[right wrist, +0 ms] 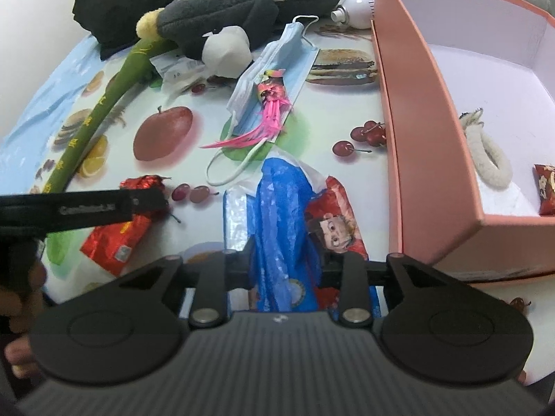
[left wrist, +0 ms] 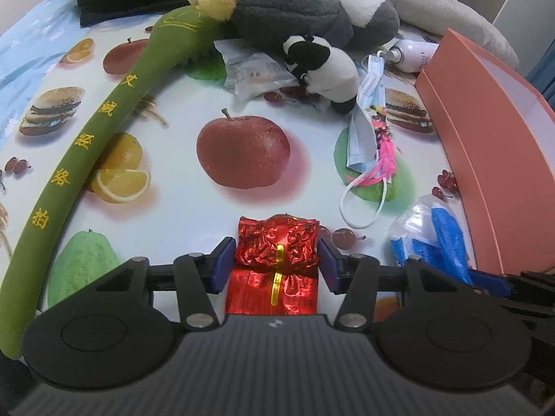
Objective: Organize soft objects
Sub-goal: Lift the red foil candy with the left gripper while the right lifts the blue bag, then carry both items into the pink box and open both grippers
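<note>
My left gripper (left wrist: 277,260) is shut on a crinkled red foil packet (left wrist: 277,246) low over the fruit-print table; the packet also shows in the right wrist view (right wrist: 114,235). My right gripper (right wrist: 284,263) is shut on a blue and clear plastic bag (right wrist: 281,208) that holds a red cartoon-print packet (right wrist: 333,215). The pink box (right wrist: 433,138) stands to the right, with a white fluffy ring (right wrist: 492,159) and a red pouch (right wrist: 546,190) inside. A small panda plush (left wrist: 326,66), a large grey and white plush (left wrist: 305,10) and a long green plush stick (left wrist: 90,145) lie further back.
A blue face mask (left wrist: 367,118) with a pink feather toy (left wrist: 385,149) lies at the middle right. A clear wrapper (left wrist: 249,72) and a white bottle (left wrist: 412,55) lie near the plushes. Dark cloth (right wrist: 138,3) and a grey pillow (left wrist: 433,3) sit at the far edge.
</note>
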Demonstrator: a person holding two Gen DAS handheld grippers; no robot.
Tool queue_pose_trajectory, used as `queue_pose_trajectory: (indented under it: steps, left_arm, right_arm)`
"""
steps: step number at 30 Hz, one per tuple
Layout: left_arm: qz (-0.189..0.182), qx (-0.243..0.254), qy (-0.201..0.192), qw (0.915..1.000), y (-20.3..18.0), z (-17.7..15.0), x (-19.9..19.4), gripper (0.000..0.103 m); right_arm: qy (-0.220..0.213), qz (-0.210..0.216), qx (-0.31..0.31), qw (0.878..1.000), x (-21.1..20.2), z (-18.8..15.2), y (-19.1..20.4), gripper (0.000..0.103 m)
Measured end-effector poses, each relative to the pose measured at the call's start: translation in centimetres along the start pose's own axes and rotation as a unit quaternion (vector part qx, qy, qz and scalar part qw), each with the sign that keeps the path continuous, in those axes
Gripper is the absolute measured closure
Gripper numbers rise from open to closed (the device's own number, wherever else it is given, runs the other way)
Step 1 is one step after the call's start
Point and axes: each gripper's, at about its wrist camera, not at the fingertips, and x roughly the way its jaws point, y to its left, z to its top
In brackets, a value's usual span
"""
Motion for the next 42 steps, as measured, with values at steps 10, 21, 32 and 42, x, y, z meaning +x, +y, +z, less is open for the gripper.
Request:
queue_pose_trajectory:
  steps: [10, 21, 32, 42]
  left_arm:
    - [-0.015, 0.006, -0.019, 0.9997, 0.0, -0.4, -3.6, 0.045]
    - [-0.049, 0.022, -0.065, 0.9965, -1.0, 0.0, -10.6, 0.045]
    - [-0.080, 0.034, -0.110, 0.9901, -2.4, 1.4, -16.7, 0.045]
    - [-0.117, 0.058, -0.145, 0.9809, -5.4, 3.4, -20.3, 0.045]
  right_arm:
    - [-0.033, -0.004, 0.001, 0.999, -2.9, 0.0, 0.7, 0.093]
    - [-0.097, 0.006, 0.004, 0.995, -9.9, 0.2, 2.3, 0.093]
    - [-0.153, 0.001, 0.004, 0.988, -15.8, 1.1, 3.0, 0.093]
    - [-0.202, -0.013, 0.014, 0.979, -20.3, 2.2, 1.9, 0.093]
